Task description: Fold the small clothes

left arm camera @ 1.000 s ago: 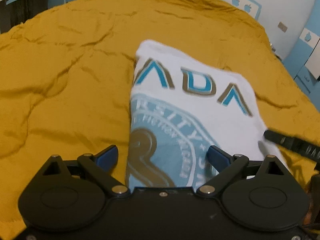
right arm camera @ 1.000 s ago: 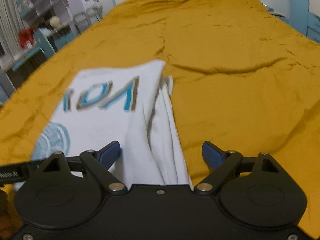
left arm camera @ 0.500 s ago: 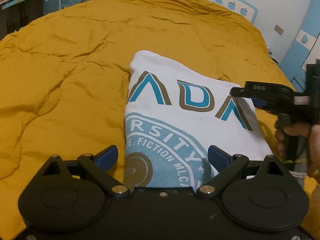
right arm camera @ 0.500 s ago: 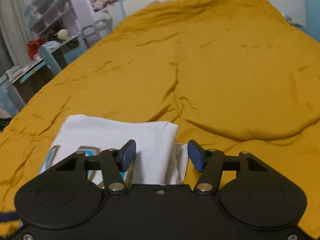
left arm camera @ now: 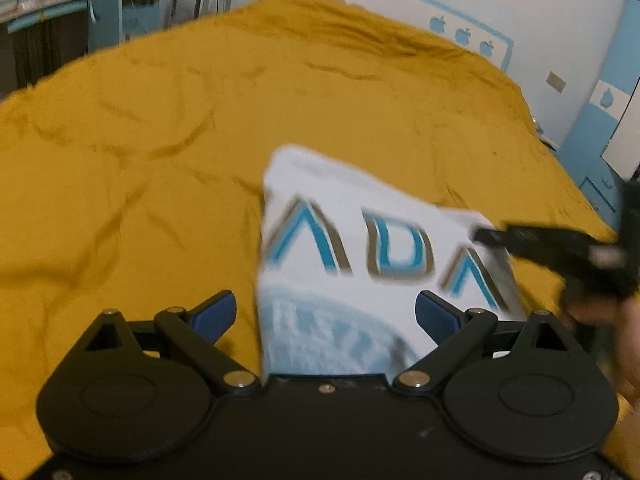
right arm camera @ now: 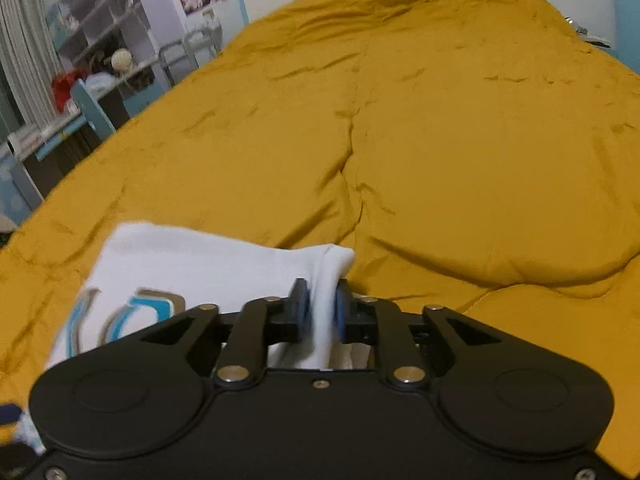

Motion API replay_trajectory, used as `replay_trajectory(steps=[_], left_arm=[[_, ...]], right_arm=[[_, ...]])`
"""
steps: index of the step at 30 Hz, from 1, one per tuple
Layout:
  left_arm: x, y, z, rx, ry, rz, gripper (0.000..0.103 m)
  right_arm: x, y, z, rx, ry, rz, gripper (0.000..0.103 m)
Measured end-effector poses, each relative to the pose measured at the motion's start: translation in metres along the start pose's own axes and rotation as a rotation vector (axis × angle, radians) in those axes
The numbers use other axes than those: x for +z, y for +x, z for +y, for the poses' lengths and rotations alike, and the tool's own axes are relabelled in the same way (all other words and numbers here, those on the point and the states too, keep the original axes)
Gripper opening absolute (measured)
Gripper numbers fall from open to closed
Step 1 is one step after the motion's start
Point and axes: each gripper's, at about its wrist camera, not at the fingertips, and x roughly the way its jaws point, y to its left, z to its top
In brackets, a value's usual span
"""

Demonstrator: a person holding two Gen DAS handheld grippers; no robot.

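A folded white T-shirt point(left arm camera: 360, 248) with blue and tan letters and a blue round print lies on the mustard-yellow bedspread point(left arm camera: 140, 160). My left gripper point(left arm camera: 326, 314) is open, its jaws wide apart over the shirt's near edge. My right gripper point(right arm camera: 320, 312) is shut on the shirt's folded right edge point(right arm camera: 324, 280); the cloth is pinched between the blue pads. The right gripper also shows in the left wrist view point(left arm camera: 560, 252), dark and blurred, at the shirt's far right corner.
The yellow bedspread point(right arm camera: 460, 140) stretches far ahead and to both sides. A desk and shelves point(right arm camera: 88, 80) stand beyond the bed's left edge. A white and blue wall point(left arm camera: 520, 20) and blue cabinets point(left arm camera: 600, 120) lie past the far right.
My right gripper has closed onto the shirt's folded right edge. The left gripper stayed open and drew back and up a little; the left view is blurred.
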Motion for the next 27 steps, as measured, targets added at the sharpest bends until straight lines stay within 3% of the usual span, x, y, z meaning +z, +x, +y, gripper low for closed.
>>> replay_trajectory(steps=[4,6,8,10,12,13,14,15,18,22,26,27], left_arm=[[0.019,0.021,0.008,0.029,-0.021,0.01,0.101],[0.023,0.033,0.01,0.038,-0.029,0.027,0.101],[0.024,0.042,0.01,0.038,-0.033,0.044,0.1],[0.021,0.051,0.008,0.036,-0.031,0.065,0.093],[0.019,0.059,0.006,0.025,-0.032,0.1,0.069],[0.017,0.063,0.006,0.008,-0.038,0.11,0.067],[0.016,0.063,0.005,0.016,-0.039,0.105,0.061],[0.017,0.063,0.005,0.019,-0.033,0.099,0.05],[0.022,0.055,0.008,-0.015,-0.066,0.078,0.032],[0.024,0.053,0.019,-0.041,-0.1,0.077,0.034],[0.015,0.062,0.02,-0.001,-0.081,0.109,0.052],[0.016,0.059,0.02,0.007,-0.081,0.111,0.058]], right_arm=[[-0.002,-0.034,0.005,0.031,-0.01,-0.013,0.025],[-0.009,-0.041,0.01,0.042,-0.021,0.004,0.038],[-0.018,-0.042,0.013,0.043,-0.042,0.037,0.042],[-0.024,-0.036,0.014,0.053,-0.057,0.061,0.042],[-0.029,-0.027,0.015,0.049,-0.07,0.081,0.039],[-0.029,-0.025,0.015,0.051,-0.068,0.078,0.037],[-0.028,-0.024,0.015,0.053,-0.061,0.076,0.028],[-0.028,-0.025,0.015,0.051,-0.058,0.071,0.017],[-0.022,-0.033,0.017,0.055,-0.039,0.03,0.013],[-0.02,-0.03,0.016,0.036,-0.018,0.031,0.012],[-0.036,-0.015,0.013,0.027,-0.036,0.056,0.011],[-0.035,-0.018,0.013,0.027,-0.037,0.055,0.016]])
